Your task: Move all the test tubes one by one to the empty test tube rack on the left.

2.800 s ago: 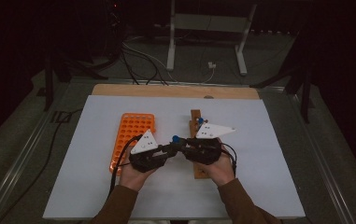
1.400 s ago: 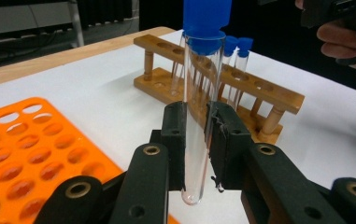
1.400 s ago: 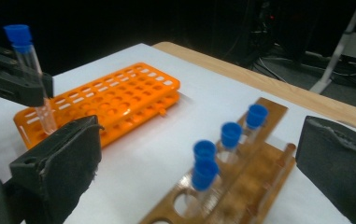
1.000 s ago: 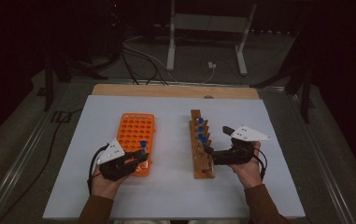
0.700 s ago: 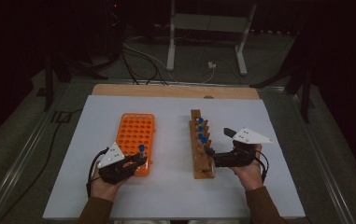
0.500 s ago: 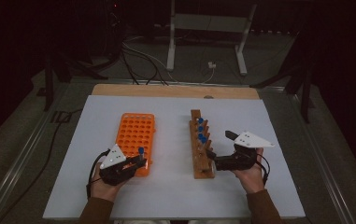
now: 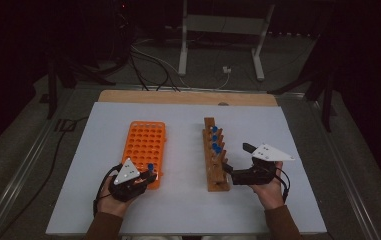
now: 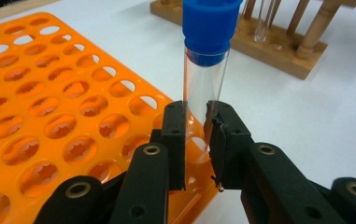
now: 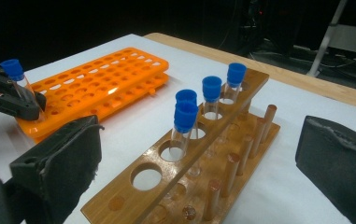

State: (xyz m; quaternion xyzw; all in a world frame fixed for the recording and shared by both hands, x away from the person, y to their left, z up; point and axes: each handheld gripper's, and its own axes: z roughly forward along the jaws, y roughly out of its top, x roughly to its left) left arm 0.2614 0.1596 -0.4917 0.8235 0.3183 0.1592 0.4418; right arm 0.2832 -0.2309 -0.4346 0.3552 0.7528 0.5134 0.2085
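**A:** Honestly, the left gripper (image 8: 195, 122) worries me most. Its jaws are pinched on the clear tube (image 8: 205, 79) low on the glass, with the heavy blue cap (image 8: 211, 24) well above the pads.

**B:** So it could pivot?

**A:** I think so. The tube stands upright over a corner hole at the near edge of the orange rack (image 8: 59, 116), and its lower end seems to be in that hole, though the jaws hide the bottom. If the hand tilts while pushing down, the glass could bind on the toothed rim, slip through the pads, or lever the light plastic rack up off the white table (image 7: 188, 200).

**B:** And letting go early?

**A:** If the bottom isn't seated, I'd expect the tube to lean and topple out over the rack's edge, because it sits at the very corner.

**B:** What about the other hand?

**A:** The right gripper (image 9: 199, 168) is spread wide, holding nothing, aimed at the wooden rack (image 9: 143, 196), which holds four more capped tubes (image 9: 185, 126) standing close together. Closing on the nearest one, a jaw could knock its neighbour just behind it, or nudge the whole wooden rack sideways.

**B:** Anything between the two hands?

**A:** They're well apart in the high view, left (image 7: 137, 179) and right (image 7: 229, 172), so a collision seems unlikely for now.
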